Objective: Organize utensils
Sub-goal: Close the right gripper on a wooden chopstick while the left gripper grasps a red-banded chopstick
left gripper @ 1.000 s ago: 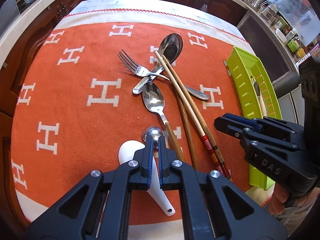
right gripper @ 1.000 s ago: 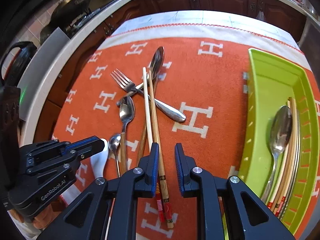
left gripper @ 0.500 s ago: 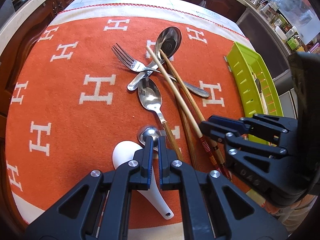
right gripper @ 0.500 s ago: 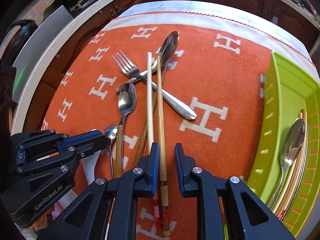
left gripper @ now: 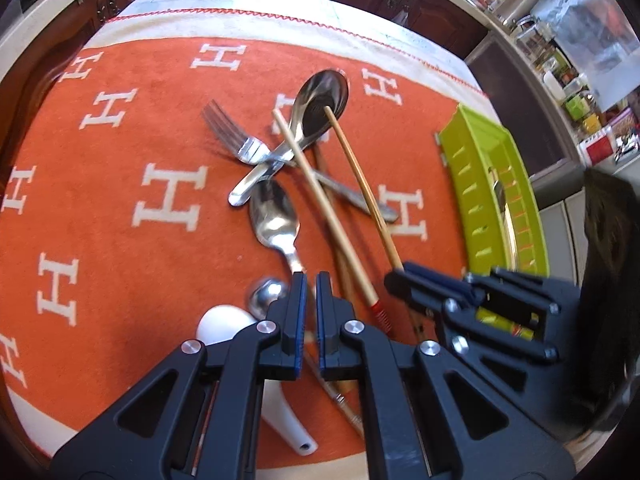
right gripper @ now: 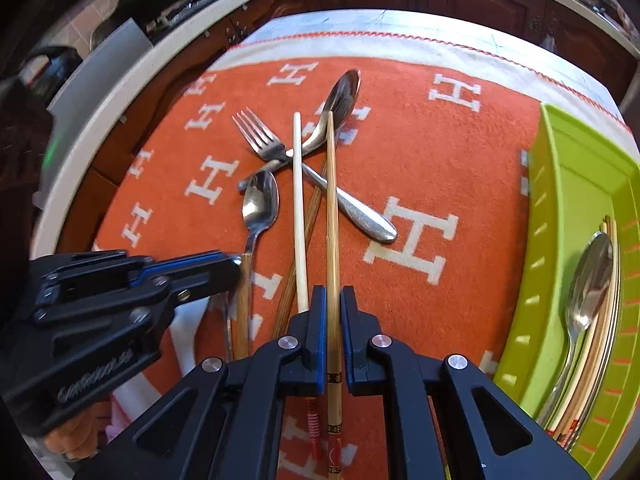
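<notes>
Left wrist view: white spoon point(left gripper: 224, 326) mostly hidden behind the left gripper point(left gripper: 311, 284), handle end poking out at bottom centre. Small metal spoon point(left gripper: 266, 296) blurred, handle hidden by the same fingers. Right gripper point(left gripper: 394, 282) smeared at mid right; chopstick's point(left gripper: 362, 188) lower end goes behind it. Green tray point(left gripper: 478, 184) contents too small to tell. Right wrist view: tray point(right gripper: 560, 216) cut by right edge; left gripper's point(right gripper: 234, 266) lettering at lower left blurred, unreadable.

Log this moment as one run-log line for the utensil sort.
right claw: just closed, shut on brown chopstick | left claw: shut, empty | green tray: spoon, chopsticks inside
</notes>
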Tool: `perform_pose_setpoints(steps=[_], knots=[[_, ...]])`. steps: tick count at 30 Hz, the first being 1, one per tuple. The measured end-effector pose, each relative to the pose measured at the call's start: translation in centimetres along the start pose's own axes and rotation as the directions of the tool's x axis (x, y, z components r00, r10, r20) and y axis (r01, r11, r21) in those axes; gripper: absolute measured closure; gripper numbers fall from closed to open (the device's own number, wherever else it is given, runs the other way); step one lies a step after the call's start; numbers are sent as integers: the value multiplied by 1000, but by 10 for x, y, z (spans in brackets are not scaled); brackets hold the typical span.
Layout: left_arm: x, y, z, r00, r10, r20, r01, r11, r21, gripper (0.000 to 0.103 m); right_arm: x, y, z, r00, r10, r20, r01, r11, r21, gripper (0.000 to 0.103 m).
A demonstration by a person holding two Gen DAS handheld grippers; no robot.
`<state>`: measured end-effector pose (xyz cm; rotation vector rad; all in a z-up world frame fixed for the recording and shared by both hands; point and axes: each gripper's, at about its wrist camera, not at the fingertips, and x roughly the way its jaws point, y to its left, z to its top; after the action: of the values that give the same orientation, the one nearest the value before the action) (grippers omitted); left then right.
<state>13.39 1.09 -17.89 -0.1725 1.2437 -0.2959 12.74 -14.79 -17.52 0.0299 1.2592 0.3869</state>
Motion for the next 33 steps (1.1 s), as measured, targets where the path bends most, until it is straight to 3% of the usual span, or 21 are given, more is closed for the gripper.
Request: perform_pose_setpoints(steps=[6, 14, 19, 24, 29, 33], knots=[[13, -3, 22, 999, 31, 14, -31, 999, -15, 102, -27, -8, -9, 998, 45, 52, -47, 998, 35, 96], [32, 5, 45, 1000, -2, -19, 0, 996, -88, 102, -55, -32, -29, 995, 55, 89, -64, 992, 109, 96], [44, 4, 51, 999, 23, -38, -27, 994, -103, 100, -64, -45, -39, 993, 56, 100, -70, 988, 141, 96], [36, 4, 46, 1000, 12, -27, -15, 994, -106, 81, -66, -50, -40, 992, 62, 110, -78, 985, 154, 96], [19, -2, 37, 1000, 7, -17, -9, 996, -84, 79, -72, -51, -42, 989, 71, 128, -91, 984, 154, 96], [12, -17, 28, 998, -44, -47, 42, 998, -43, 79, -77, -52, -41, 987, 75, 139, -98, 982, 163, 96]])
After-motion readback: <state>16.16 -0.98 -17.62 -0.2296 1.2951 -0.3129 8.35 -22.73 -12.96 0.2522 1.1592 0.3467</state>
